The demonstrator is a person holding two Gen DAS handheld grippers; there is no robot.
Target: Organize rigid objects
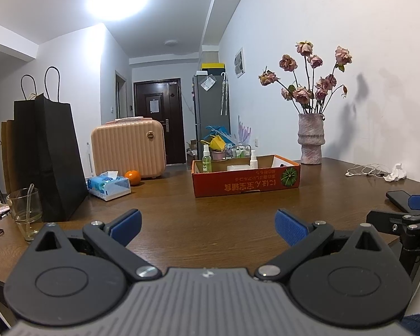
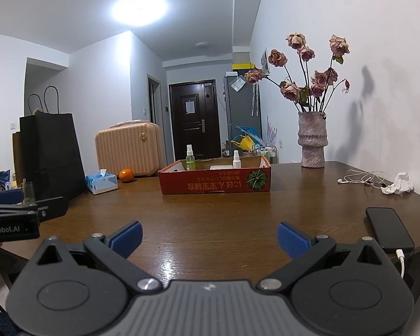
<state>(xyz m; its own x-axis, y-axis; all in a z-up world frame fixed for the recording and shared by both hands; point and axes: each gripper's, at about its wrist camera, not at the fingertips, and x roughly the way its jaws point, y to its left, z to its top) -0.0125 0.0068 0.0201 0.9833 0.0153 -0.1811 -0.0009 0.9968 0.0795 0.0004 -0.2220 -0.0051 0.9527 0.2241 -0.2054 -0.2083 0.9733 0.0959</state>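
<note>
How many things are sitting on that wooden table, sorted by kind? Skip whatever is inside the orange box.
Bags: 1, the black paper bag
Cases: 1, the peach suitcase
Boxes: 2, the tissue box and the orange cardboard box
Fruit: 1, the orange
Vases: 1
Glasses: 1
Phones: 1
Earphones: 1
Crumpled tissue: 1
Total: 10

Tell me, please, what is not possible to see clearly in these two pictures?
- Cardboard box contents: near wall hides the floor, both views.
- Box print: too small.
- Black paper bag contents: sides hide them.
- Phone cable: cut by right gripper body.
</note>
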